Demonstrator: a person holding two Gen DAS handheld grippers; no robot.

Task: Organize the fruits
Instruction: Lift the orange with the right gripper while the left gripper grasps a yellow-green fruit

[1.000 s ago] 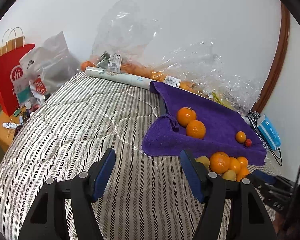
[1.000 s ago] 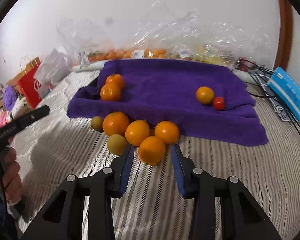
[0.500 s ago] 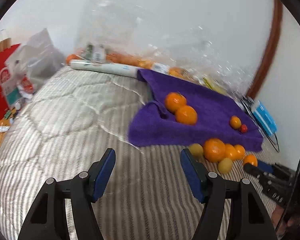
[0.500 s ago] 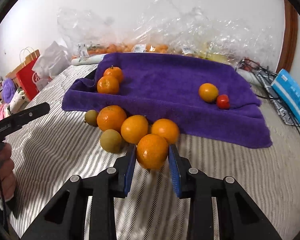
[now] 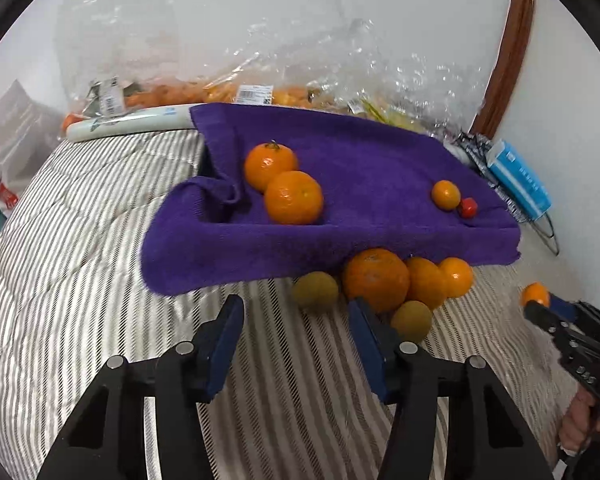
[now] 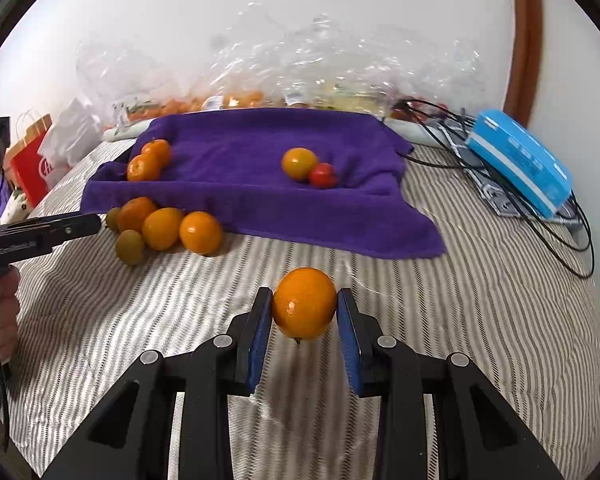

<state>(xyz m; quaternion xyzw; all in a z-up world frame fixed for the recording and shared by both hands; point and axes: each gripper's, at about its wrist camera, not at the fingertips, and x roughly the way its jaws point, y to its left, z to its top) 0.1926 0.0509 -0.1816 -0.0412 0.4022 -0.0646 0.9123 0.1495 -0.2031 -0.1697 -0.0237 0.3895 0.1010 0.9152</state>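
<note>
My right gripper [image 6: 304, 320] is shut on an orange [image 6: 304, 304], held above the striped bedcover away from the heap. That heap of oranges [image 5: 376, 280] and two yellow-green fruits [image 5: 315, 291] lies at the front edge of the purple towel [image 5: 360, 168]. My left gripper [image 5: 296, 336] is just short of it, its jaws closing with nothing between them. On the towel sit two oranges [image 5: 294, 198], a small orange [image 5: 446, 195] and a red tomato [image 5: 468, 207]. The right gripper [image 5: 540, 304] with its orange shows at the right edge of the left wrist view.
Clear plastic bags of fruit [image 6: 260, 80] and a white roll [image 5: 132, 124] line the wall behind the towel. A blue box [image 6: 520, 160] and black cables [image 6: 540, 232] lie at the right. A red paper bag [image 6: 30, 168] stands beyond the bed's left edge.
The right gripper closed on one orange from the heap and carried it away to the right. The left gripper came up to the heap and its jaws narrowed.
</note>
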